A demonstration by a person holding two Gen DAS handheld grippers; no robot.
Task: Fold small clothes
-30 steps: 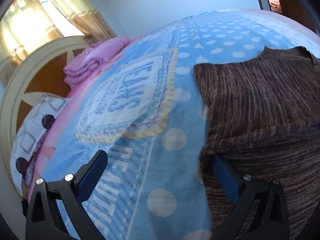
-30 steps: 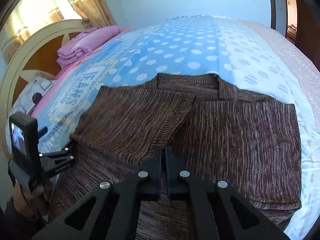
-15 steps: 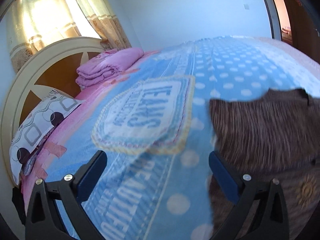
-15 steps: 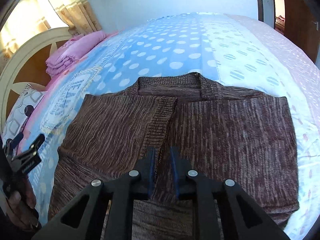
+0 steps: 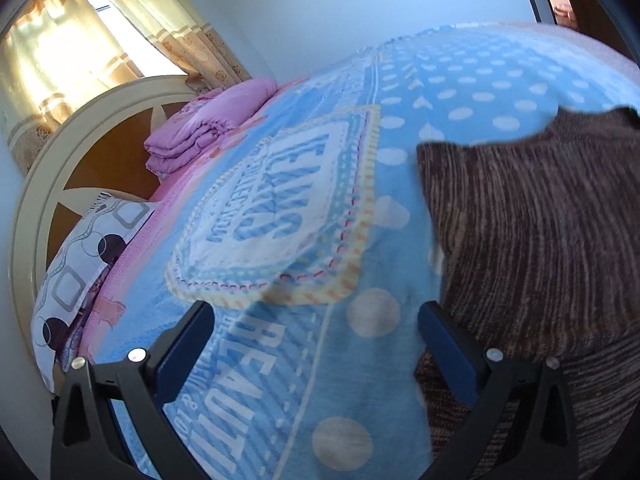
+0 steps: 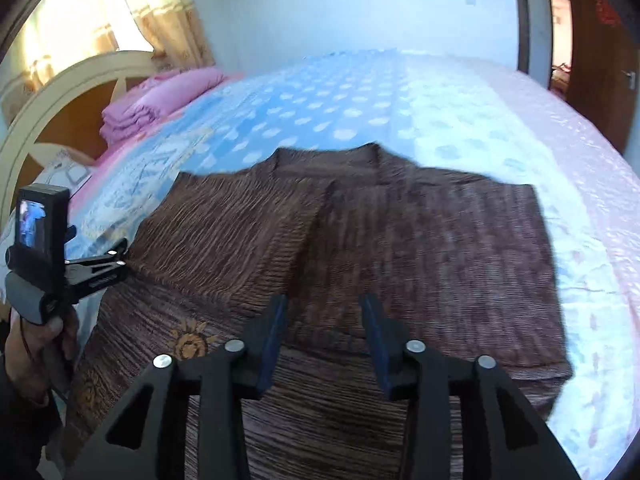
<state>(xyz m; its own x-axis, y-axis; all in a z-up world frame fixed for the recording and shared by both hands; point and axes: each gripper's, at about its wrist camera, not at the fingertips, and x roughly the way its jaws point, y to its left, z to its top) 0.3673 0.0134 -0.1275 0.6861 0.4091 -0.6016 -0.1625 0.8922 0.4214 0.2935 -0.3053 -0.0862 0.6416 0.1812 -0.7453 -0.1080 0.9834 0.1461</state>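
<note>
In the left wrist view, my left jaws (image 5: 316, 344) stood wide apart with nothing between them, over the blue dotted blanket (image 5: 304, 208) that covered the bed. The brown knitted cardigan (image 5: 536, 248) filled the right side of the frame, and its edge lay just beside my right-hand finger (image 5: 448, 352); I could not tell whether the two touched. A stack of folded pink bedding (image 5: 200, 132) sat at the upper left, near the curved headboard (image 5: 28, 216), and a patterned pillow (image 5: 76, 280) lay along the left edge below it. Curtains (image 5: 100, 36) hung in the top left corner.

In the right wrist view, my right jaws (image 6: 322, 340) had just been opening and stood parted at the lower centre, above the cardigan (image 6: 400, 248), gripping nothing. The cardigan lay spread flat across the middle of the frame, its left panel folded over toward the centre and the neckline pointing to the upper part of the picture. At the left edge a hand (image 6: 28, 344) held my left gripper (image 6: 116, 260) close to the cardigan's left border. The pink bedding (image 6: 160, 100) lay at the upper left, and a dark doorway (image 6: 592, 48) showed at the upper right.
</note>
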